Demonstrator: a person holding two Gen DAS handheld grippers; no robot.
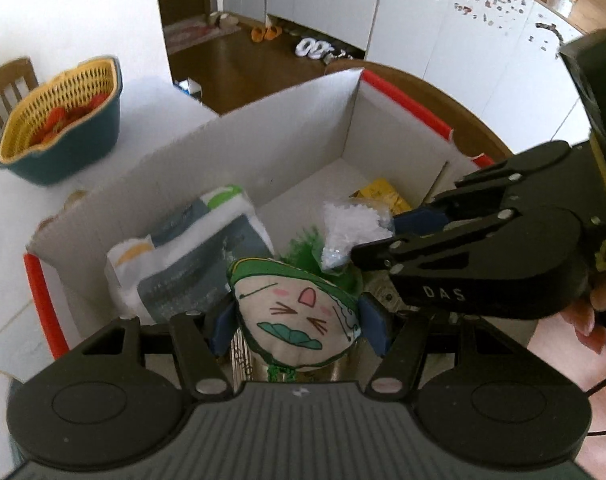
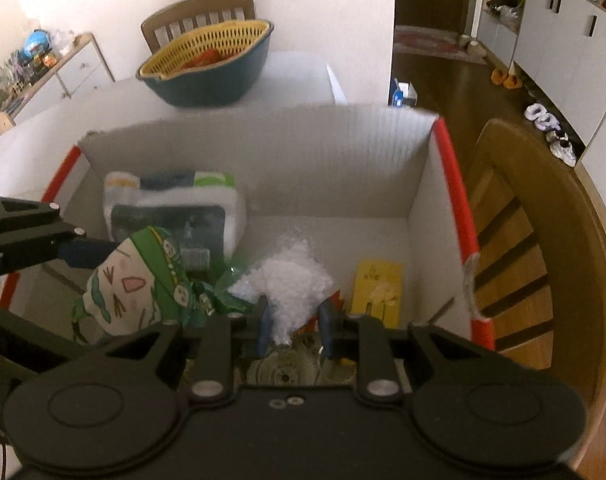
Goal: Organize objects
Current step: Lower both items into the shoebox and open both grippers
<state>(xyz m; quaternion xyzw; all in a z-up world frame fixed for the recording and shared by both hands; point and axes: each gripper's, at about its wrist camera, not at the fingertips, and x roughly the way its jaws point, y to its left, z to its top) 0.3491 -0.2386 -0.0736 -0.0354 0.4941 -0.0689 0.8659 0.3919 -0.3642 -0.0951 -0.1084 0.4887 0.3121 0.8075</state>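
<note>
nearest, the left gripper [image 1: 299,328] is clamped on a small cat-face pouch [image 1: 297,316], and the right gripper [image 2: 295,326] pinches a crinkly clear bag [image 2: 287,284]; both hang above the white box [image 2: 263,140]. inside lie a folded cloth [image 2: 175,200] and a yellow packet [image 2: 377,284]. beyond, a basket [image 2: 207,68] holds more, so i'd say midway.

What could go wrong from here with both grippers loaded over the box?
1. The left gripper and right gripper sit very close over the white box; they might collide or knock each other's load.
2. The right gripper pinches only a bit of the crinkly clear bag, so it could slip out.
3. The cat-face pouch may land on the folded cloths and slide off.
</note>
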